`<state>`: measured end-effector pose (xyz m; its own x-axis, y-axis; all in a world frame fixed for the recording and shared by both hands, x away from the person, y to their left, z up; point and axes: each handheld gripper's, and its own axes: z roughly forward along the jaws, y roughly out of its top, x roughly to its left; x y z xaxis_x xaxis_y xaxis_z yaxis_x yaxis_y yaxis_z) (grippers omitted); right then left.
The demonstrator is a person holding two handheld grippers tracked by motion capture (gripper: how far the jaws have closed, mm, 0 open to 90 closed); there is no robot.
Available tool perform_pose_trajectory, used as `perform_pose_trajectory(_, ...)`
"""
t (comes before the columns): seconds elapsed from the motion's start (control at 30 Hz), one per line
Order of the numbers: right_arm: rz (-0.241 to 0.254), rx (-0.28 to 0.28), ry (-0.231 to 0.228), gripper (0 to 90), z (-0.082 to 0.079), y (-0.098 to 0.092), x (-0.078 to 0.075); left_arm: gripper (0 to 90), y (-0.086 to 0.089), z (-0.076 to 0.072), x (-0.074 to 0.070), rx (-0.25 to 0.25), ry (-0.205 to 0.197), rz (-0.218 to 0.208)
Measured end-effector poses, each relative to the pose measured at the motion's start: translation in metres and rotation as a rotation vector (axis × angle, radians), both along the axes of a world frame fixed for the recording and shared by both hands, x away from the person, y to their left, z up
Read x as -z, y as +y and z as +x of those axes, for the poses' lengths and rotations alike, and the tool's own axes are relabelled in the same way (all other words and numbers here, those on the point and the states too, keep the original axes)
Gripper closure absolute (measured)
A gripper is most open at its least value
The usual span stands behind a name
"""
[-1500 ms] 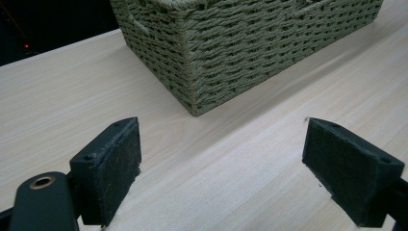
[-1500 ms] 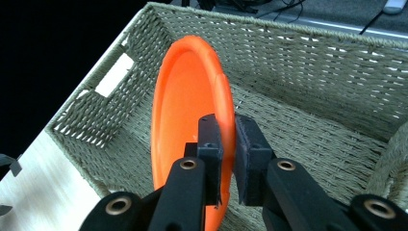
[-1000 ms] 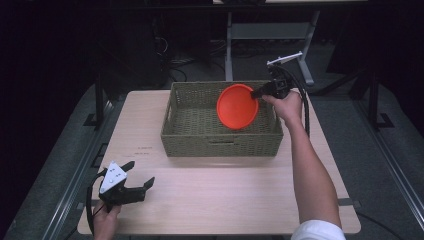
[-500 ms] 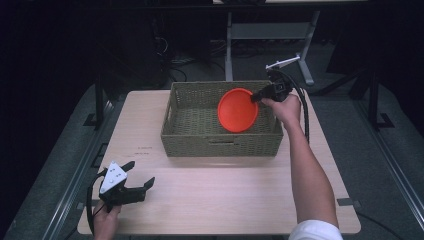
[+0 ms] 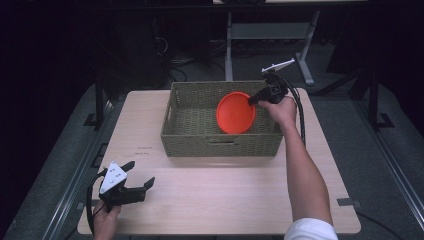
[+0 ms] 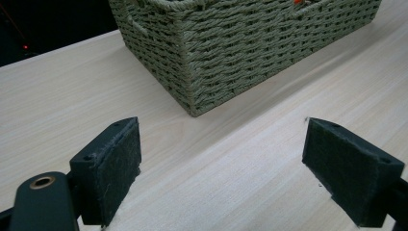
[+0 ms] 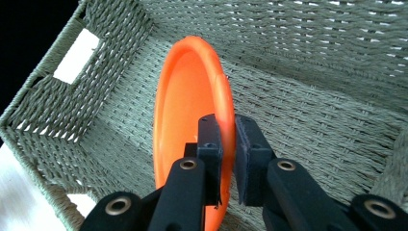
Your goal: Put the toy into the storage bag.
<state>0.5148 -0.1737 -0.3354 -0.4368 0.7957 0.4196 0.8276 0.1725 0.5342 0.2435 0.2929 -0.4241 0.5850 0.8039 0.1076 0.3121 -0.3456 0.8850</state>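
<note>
An orange plate hangs on edge inside the green woven basket, toward its right end. My right gripper is shut on the plate's rim; in the right gripper view the two black pads pinch the orange plate from both sides above the basket floor. My left gripper rests low at the table's front left corner, open with nothing between its pads. It faces the basket's near corner.
The basket stands at the back middle of the light wooden table. Dark floor and a metal stand lie behind the table. A person's right forearm stretches across the table's right side.
The right gripper has lowered the plate slightly and shifted it a little left inside the basket. The left gripper has stayed put.
</note>
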Motion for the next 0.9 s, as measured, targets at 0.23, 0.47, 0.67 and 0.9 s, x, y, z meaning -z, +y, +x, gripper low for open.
perform_pose_trajectory(0.23,-0.011,0.009,0.025,81.8,0.002,0.001,0.008,12.8,0.000,0.000,0.000,0.000,0.003,-0.001)
perform_pose_trajectory(0.47,-0.015,0.001,0.041,81.8,0.005,0.004,0.012,12.8,0.000,0.000,0.000,-0.001,0.000,-0.004)
perform_pose_trajectory(0.67,-0.012,-0.013,0.052,81.8,0.007,0.011,0.017,12.9,0.000,0.000,0.000,-0.001,0.001,-0.002)
perform_pose_trajectory(0.9,-0.024,-0.036,0.072,81.7,0.010,0.020,0.022,12.8,0.000,0.000,0.000,0.001,-0.002,-0.002)
